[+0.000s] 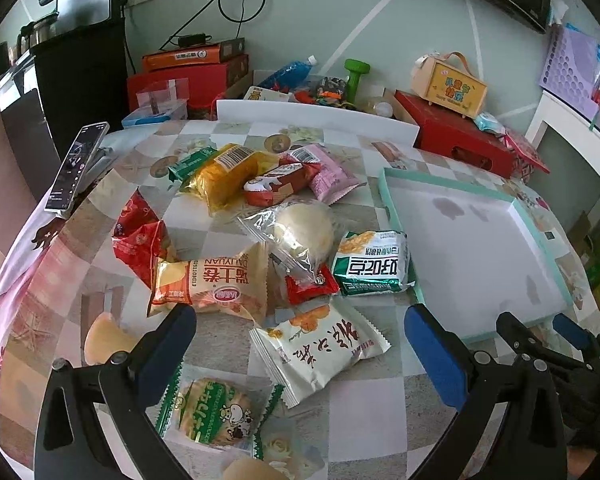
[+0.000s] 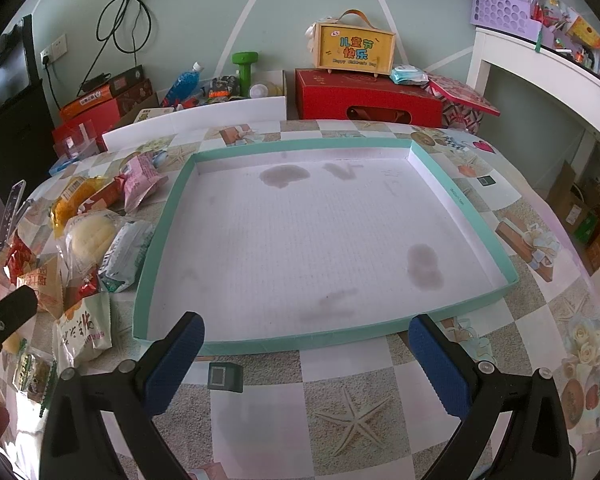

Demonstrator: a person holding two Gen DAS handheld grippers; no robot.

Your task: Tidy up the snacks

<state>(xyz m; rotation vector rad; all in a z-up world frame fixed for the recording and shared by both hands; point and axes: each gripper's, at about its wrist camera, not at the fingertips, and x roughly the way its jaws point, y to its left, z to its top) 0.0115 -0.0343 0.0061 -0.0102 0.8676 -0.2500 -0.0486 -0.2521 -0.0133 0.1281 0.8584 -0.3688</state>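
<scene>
Item one: shallow tray (image 2: pixel 168 216), teal rim, white stained floor, nothing in it; we take it as our landmark on the checkered table (image 2: pixel 340 384).

Item two: snack heap, all left of the tray. Nearest its left rim lies the green-and-white packet (image 1: pixel 370 264); beyond that a clear-bagged round bun (image 1: pixel 304 232), an orange roll packet (image 1: pixel 212 280), a white pastry packet (image 1: pixel 320 348), a yellow packet (image 1: pixel 228 172) and a pink packet (image 1: pixel 328 172) farther back.

Item three: left gripper (image 1: pixel 300 336), fingers spread, hovering above the white pastry packet, holding nothing.

Item four: right gripper (image 2: pixel 306 344), fingers spread, empty, at the tray's near rim.
</scene>
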